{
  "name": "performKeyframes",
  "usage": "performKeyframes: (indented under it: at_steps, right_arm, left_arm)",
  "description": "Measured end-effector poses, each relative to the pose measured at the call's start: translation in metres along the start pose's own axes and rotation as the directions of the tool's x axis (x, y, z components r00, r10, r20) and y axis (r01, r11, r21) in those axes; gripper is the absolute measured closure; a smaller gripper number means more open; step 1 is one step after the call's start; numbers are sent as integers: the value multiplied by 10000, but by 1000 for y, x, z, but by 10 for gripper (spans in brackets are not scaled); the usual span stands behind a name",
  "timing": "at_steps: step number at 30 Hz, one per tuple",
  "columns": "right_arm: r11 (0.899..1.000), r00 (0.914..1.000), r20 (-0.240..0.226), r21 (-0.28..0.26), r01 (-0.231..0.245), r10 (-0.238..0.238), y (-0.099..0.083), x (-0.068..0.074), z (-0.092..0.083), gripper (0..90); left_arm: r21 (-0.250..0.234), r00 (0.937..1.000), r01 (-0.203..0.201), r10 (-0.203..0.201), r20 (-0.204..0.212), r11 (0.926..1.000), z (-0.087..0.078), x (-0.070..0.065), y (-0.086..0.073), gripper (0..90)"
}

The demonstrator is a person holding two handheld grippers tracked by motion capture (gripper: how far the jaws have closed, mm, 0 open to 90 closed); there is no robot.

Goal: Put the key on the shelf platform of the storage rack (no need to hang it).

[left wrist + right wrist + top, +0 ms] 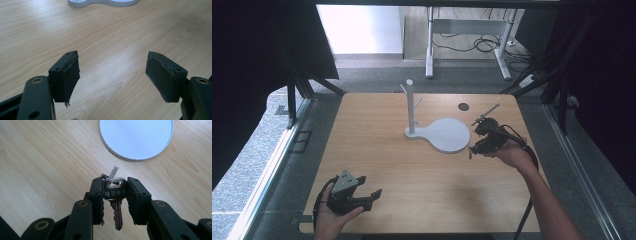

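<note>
Two keys on ring, pinched by head between right gripper jaws, centre of right gripper view, blade hanging down over bare wood. White stand just above, pegs free. Likely light, rigid metal, slick; free key may swing. Best held flat across head. Left gripper spread wide, empty, lower left of high view.

The table is pale wood-grain with a soft sheen; the white stand looks matt plastic — the key shiny metal, gripper pads rough black.
</note>
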State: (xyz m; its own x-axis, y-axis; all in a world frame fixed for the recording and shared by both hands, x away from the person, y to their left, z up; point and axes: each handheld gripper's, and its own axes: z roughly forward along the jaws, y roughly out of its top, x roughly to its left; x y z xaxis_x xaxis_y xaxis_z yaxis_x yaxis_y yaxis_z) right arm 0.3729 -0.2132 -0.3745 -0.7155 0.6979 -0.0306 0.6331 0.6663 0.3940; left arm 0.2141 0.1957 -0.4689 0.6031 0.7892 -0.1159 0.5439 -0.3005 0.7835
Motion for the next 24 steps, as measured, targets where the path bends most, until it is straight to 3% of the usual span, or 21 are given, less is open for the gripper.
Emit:
performKeyframes:
  at_steps: [24]
  right_arm:
    - [9995, 9995, -57, -72, -304, 303, 13, -13, 5, 676]
  left_arm:
    - [4, 10000, 4, -4, -14, 10000, 0, 1, 0, 274]
